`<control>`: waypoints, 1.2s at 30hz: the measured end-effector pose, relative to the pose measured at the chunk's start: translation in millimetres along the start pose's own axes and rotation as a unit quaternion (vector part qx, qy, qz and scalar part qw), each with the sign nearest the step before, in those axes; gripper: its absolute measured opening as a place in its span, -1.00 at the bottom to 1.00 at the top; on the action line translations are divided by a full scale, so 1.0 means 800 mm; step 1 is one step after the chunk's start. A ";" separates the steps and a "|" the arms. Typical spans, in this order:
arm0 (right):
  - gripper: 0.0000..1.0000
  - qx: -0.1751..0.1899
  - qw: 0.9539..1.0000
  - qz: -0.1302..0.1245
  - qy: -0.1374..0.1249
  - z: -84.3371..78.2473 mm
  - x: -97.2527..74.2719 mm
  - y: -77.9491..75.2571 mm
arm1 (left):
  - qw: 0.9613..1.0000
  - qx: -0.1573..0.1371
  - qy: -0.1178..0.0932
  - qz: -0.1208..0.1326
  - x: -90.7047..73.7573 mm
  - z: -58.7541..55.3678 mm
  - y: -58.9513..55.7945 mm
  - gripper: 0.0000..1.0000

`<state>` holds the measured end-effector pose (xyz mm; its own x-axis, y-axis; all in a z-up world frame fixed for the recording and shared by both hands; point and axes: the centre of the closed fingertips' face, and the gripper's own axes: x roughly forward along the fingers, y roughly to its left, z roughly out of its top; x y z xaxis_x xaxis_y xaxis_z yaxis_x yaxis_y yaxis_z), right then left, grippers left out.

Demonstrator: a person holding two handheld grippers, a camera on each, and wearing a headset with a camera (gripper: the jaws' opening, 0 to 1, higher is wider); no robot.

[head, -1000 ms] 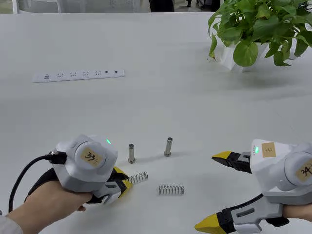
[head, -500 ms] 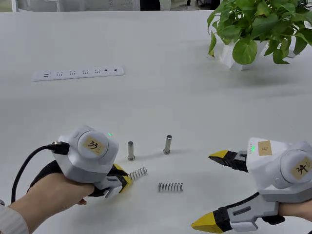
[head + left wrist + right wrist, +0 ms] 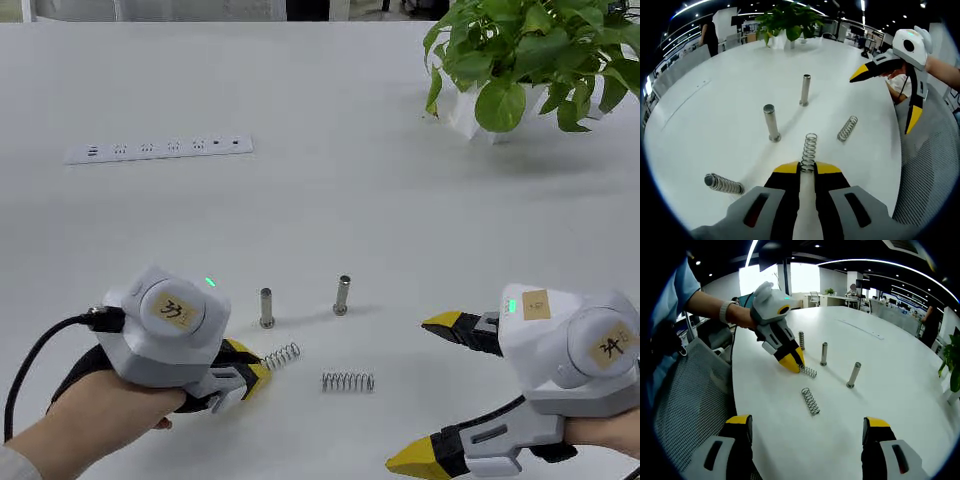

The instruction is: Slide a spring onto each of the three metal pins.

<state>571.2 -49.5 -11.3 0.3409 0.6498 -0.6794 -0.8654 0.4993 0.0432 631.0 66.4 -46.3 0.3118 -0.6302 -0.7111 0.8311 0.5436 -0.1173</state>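
Little had shifted in a second: the left gripper had rolled slightly, clamped on one end of a steel coil spring. The pickup looked done. Next, the spring needed lifting and aligning over the bare upright metal pin, just ahead and left of its tip. The right gripper hung wide open.

l gripper clamps spring; r gripper jaws wide.

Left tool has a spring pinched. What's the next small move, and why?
Probably lift the left tool and swing its spring over the nearer bare pin. The tool is shut on the spring's end, and that upright pin stands bare beside it.
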 end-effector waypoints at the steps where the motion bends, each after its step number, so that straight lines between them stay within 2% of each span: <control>1: 0.82 0.000 1.000 0.001 -0.001 0.001 0.000 0.000 | 1.000 0.000 -0.001 -0.002 -0.001 0.000 -0.001 -0.87; 3: 0.82 0.000 1.000 0.001 -0.002 0.002 0.000 0.000 | 1.000 0.002 -0.002 -0.001 -0.003 -0.002 -0.002 -0.87; 8: 0.81 0.003 1.000 0.001 -0.008 0.007 0.000 -0.001 | 1.000 0.000 -0.019 -0.002 -0.010 0.000 -0.007 -0.87; 13: 0.76 0.001 1.000 0.005 -0.012 0.013 0.000 0.002 | 0.999 -0.005 -0.045 -0.009 -0.018 0.008 -0.019 -0.87; 16: 0.72 -0.002 1.000 0.006 -0.006 0.011 0.001 0.002 | 0.998 -0.004 -0.062 -0.014 -0.022 0.012 -0.031 -0.87; 21: 0.69 -0.007 1.000 0.014 -0.002 0.014 -0.001 0.005 | 0.997 0.003 -0.075 -0.029 -0.026 0.012 -0.053 -0.87; 26: 0.47 -0.010 1.000 0.025 -0.003 0.020 -0.002 0.008 | 0.994 0.024 -0.088 -0.053 -0.029 0.012 -0.071 -0.87; 31: 0.34 -0.018 0.999 0.047 -0.002 0.028 0.000 0.021 | 0.992 0.044 -0.094 -0.079 -0.035 0.010 -0.088 -0.87; 36: 0.11 -0.027 0.997 0.068 0.000 0.031 0.002 0.035 | 0.988 0.065 -0.098 -0.095 -0.040 0.014 -0.100 -0.87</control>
<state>557.0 -20.4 6.8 0.2194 0.7091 -0.6701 -0.9222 0.3750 0.0949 559.7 37.2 -6.1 0.2166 -0.8169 -0.5346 0.9315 0.3368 -0.1373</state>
